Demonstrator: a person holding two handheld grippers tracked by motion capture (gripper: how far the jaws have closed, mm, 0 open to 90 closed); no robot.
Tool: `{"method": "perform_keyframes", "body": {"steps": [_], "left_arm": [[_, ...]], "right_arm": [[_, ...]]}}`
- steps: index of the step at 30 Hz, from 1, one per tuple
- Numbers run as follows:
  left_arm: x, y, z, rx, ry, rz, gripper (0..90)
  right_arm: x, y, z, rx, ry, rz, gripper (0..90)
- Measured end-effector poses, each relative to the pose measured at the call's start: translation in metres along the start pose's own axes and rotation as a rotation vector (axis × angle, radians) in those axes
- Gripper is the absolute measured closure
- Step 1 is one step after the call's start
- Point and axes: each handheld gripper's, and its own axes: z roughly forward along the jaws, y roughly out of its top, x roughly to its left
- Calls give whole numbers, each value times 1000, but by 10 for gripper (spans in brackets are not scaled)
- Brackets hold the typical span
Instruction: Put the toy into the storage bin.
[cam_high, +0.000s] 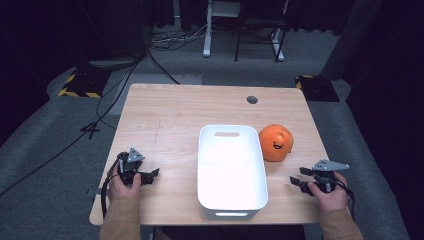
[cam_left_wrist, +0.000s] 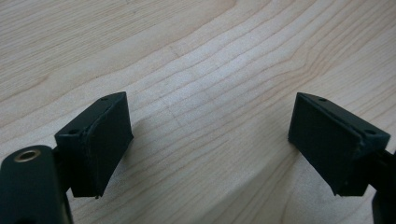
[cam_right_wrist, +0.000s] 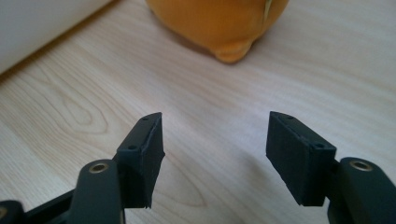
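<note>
Now, scene: a light wooden desk (cam_high: 170, 115) carries a white bin and an orange toy, with a gripper at each lower side of the high view.
Left gripper: the left gripper (cam_high: 150, 175) sits at the lower left of the high view, held in the person's left hand (cam_high: 122, 182), pointing toward the bin.
Left fingers: wide apart, nothing between them; bare wood grain lies under the fingers (cam_left_wrist: 100, 140) in the left gripper view.
Right gripper: the right gripper (cam_high: 300, 179) sits at the lower right of the high view, in the right hand (cam_high: 327, 192), pointing left toward the bin.
Right fingers: spread apart with nothing held; fingers (cam_right_wrist: 144, 149) frame bare desk.
Orange toy: the round orange toy (cam_high: 275, 142) with a small face stands right of centre, just beside the bin's right wall, up-frame from the right gripper; top centre in the right gripper view (cam_right_wrist: 219, 23), apart from the fingers.
White bin: the white bin (cam_high: 207, 195) lies at centre, between the two grippers.
</note>
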Motion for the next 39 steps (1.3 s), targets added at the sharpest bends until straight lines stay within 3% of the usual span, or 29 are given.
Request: {"method": "perform_keyframes", "body": {"steps": [5,9,13,24,30,33,36,39], "left_arm": [[0,0,0,1,5,0,136],[0,0,0,1,5,0,136],[0,0,0,0,4,2,136],[0,0,-1,9,10,5,136],[0,0,-1,9,9,3,136],[0,0,-1,8,10,3,137],[0,0,0,1,8,2,137],[-1,0,0,1,11,2,136]], "right_arm": [[-1,17,-14,-39,-13,-31,378],[-1,27,-23,-88,-34,-20,436],[-1,37,-28,-116,-15,-16,451],[-3,78,-38,-222,39,-67,487],[-4,89,-37,-236,51,-76,494],[-5,96,-36,-241,40,-76,458],[-7,105,-29,-231,50,-47,356],[-9,108,-27,-222,46,-54,358]]}}
